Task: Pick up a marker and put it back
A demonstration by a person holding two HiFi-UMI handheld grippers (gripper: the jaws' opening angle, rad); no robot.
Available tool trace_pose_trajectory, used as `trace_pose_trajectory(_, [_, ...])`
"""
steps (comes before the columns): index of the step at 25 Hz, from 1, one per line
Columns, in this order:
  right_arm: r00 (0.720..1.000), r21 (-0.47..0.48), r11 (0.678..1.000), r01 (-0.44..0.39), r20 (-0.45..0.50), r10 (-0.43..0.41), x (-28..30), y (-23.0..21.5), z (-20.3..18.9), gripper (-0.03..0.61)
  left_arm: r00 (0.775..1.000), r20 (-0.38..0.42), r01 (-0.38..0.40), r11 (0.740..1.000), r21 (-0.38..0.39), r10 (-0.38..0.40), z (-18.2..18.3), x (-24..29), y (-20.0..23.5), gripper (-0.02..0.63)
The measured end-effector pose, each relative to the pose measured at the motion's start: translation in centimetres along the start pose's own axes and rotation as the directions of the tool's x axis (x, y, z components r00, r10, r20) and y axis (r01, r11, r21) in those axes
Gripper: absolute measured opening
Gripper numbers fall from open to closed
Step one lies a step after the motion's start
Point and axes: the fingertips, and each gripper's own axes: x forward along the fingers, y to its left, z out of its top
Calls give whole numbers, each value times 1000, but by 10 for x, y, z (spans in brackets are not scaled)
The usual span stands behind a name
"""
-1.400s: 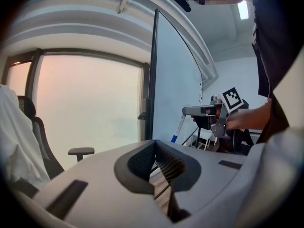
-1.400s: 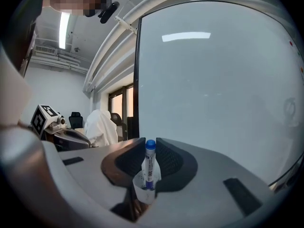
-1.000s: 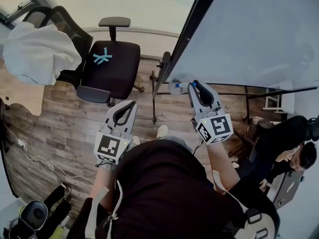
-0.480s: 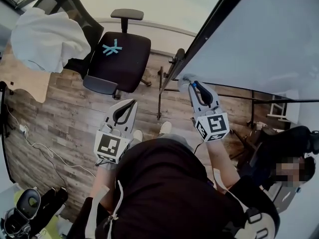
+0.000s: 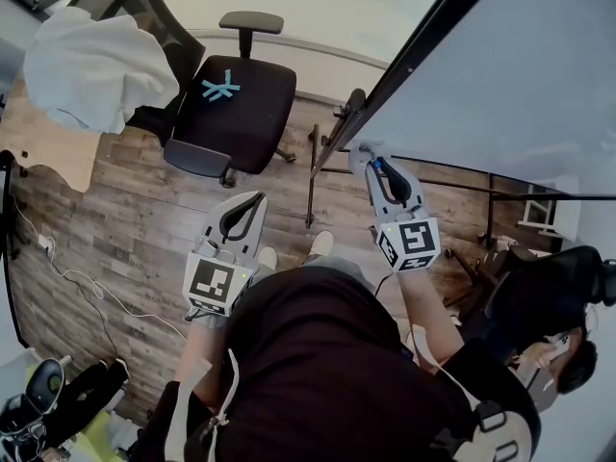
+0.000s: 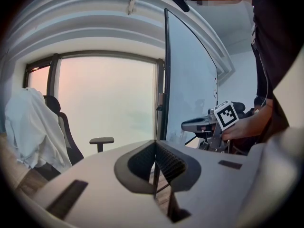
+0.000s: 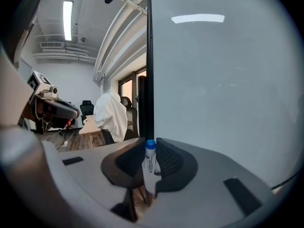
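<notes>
Here, the right gripper [image 5: 377, 165] is clenched on a marker [image 7: 150, 159], the blue cap poking out just past the jaw tips and the white barrel pinched between the ribbed pads. The left gripper [image 6: 155, 148] is squeezed closed on nothing, its jaws meeting edge to edge, and is held low and off to the side, well apart from the work. The right one points at the dark frame along the near edge of the whiteboard [image 7: 223, 89], with the marker close to that frame but not visibly touching it. By the look of it, the pick-up half of the job is done and the putting back remains: the marker has yet to be set down and let go. Where it belongs is hard to say. A pale shape [image 5: 361, 150] at the board's lower corner, just beside the jaw tips in the head view, could be a ledge or holder, but it is too small to tell, and whether anything lies in it cannot be made out. Farther out, a black chair [image 5: 236, 104] with a blue tape mark stands on the wood floor [image 5: 125, 229], a white cloth [image 5: 96, 65] hangs over a second chair, and another person [image 5: 553, 354] sits off to the right.
</notes>
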Motion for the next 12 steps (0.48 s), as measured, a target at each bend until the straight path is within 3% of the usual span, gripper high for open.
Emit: trace_pose_trajectory(12, [1000,-4,1000,3,-7,-3,6,2,0,78,1000,0,13,1000,-10,-13,1,3,2,8])
